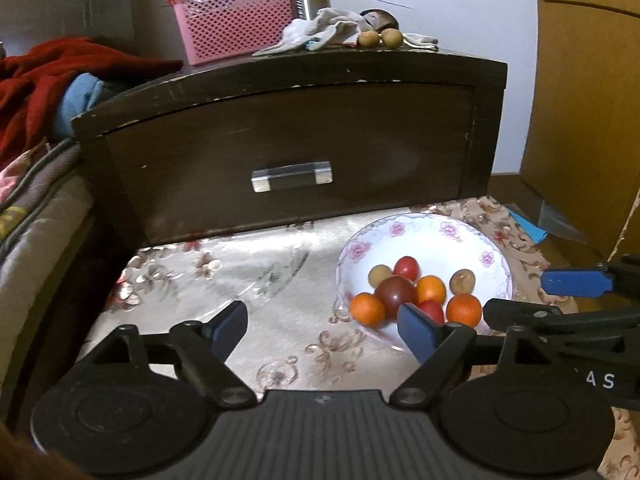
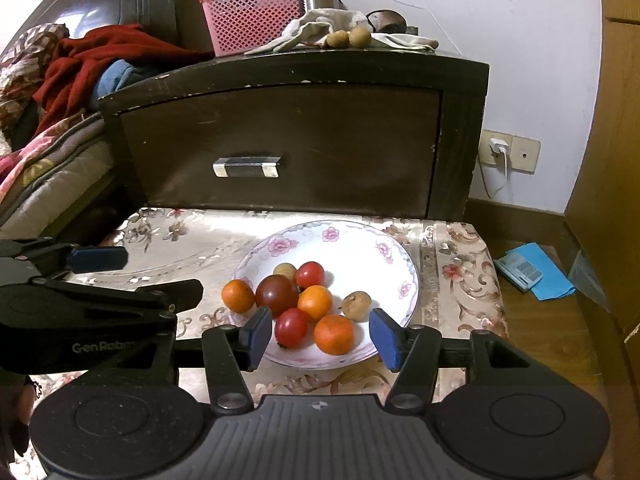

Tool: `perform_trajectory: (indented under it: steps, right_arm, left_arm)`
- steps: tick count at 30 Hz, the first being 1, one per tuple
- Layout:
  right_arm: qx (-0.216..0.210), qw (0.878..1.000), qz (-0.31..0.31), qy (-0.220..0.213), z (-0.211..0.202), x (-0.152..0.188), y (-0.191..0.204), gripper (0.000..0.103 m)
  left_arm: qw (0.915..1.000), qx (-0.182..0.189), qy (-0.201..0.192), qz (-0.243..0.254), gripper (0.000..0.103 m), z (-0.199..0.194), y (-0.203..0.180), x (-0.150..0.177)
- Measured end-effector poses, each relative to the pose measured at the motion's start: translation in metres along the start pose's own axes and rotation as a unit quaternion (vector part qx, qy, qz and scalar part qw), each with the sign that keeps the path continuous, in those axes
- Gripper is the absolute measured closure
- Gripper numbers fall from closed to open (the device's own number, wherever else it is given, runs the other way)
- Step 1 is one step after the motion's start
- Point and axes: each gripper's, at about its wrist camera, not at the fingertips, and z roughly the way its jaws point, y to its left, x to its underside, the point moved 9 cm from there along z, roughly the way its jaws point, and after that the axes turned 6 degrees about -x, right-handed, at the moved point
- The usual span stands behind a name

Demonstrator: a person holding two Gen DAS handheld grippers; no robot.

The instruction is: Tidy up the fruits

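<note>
A: Bedroom corner, is it? I make out a dark wooden bedside cabinet with one drawer (image 2: pixel 280 148) and, pushed up against its front, a low stool or table under a shiny floral cloth (image 2: pixel 460 264).

B: Yes. On that cloth sits a white shallow bowl with pink flowers on its rim (image 2: pixel 332 236), and all the fruit to sort is heaped inside it: a dark brownish-red tomato (image 2: pixel 277 295) in the middle, small red tomatoes, orange round fruits, and tan longan-like ones.

A: Where is the orange round fruit nearest the camera?

B: In the right wrist view, that orange fruit (image 2: pixel 334 335) lies at about five o'clock in the bowl, touching a small red tomato (image 2: pixel 291 328) at its left.

A: And the claws?

B: The right gripper (image 2: pixel 320 336) is spread wide, its blue pads flanking the near rim, probably lined up to take one of those front fruits. The left gripper (image 1: pixel 320 328) is also wide apart and holds nothing; it hovers over bare cloth at the bowl's nine o'clock, likely waiting where a second group could go.

A: Anything else?

B: Two more tan fruits (image 2: pixel 348 37) rest on the cabinet top at twelve o'clock, beside a pale crumpled cloth (image 2: pixel 320 26) and a pink plastic mesh basket (image 2: pixel 248 16).
</note>
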Motion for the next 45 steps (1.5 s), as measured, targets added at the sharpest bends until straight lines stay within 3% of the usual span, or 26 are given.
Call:
perform_trajectory:
  steps: [20,30,45]
  right_arm:
    - [0.002,1.0,-0.004,-0.001,-0.027,0.024,0.028,0.046]
    - [0.018,1.0,-0.006,-0.003,-0.041,0.036,0.034,0.046]
    - [0.029,1.0,0.001,-0.004,-0.058,0.05,0.041,0.046]
  left_arm:
    - [0.9992,-0.016,0.017,-0.031,0.0,-0.034,0.026,0.039]
    - [0.9993,-0.032,0.018,-0.003,0.0,-0.05,0.026,0.059]
    - [0.9994,-0.025,0.024,-0.008,0.0,-0.066,0.026,0.074]
